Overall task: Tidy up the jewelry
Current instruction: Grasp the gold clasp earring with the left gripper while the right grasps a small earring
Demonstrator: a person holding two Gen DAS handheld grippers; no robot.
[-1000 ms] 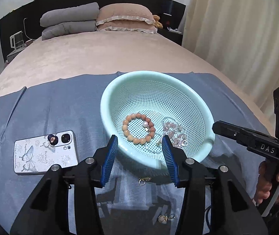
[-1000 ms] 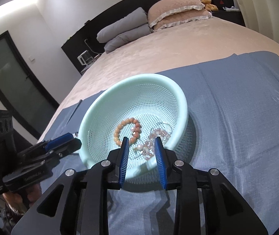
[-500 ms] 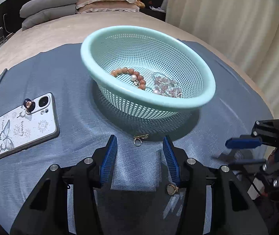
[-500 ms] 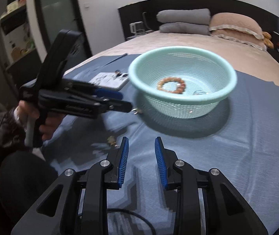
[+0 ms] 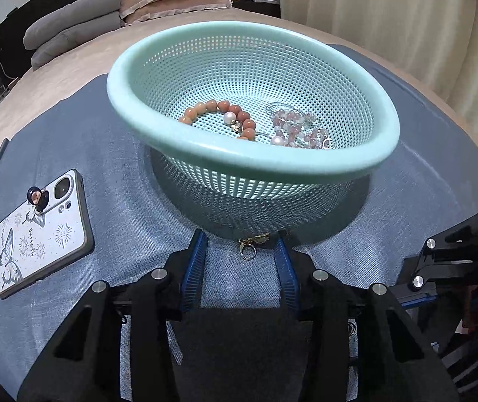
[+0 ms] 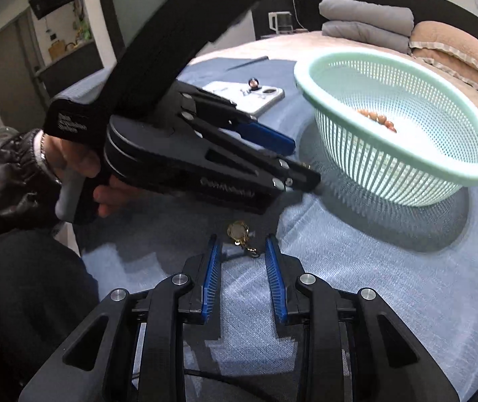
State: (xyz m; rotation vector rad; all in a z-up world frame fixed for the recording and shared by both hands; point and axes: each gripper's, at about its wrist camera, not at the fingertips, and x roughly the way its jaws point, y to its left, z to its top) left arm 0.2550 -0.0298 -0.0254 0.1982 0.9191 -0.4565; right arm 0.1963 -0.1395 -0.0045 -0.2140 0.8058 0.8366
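Both gold trinkets are sitting closer to us than a second ago, since we are lowering both hands from the basket to the blue cloth. We are framing the clasp charm (image 5: 251, 245) between the fingers of the left gripper (image 5: 241, 250), which have just been closing but are spread and not touching it. It lies on the cloth (image 5: 131, 207) just near of the mint basket (image 5: 259, 164). Farther right, the round gold pendant (image 6: 238, 229) is lying just beyond the spread fingers of the right gripper (image 6: 243, 251). Risks: pinching cloth with the charm, nudging the basket, or the two grippers colliding.
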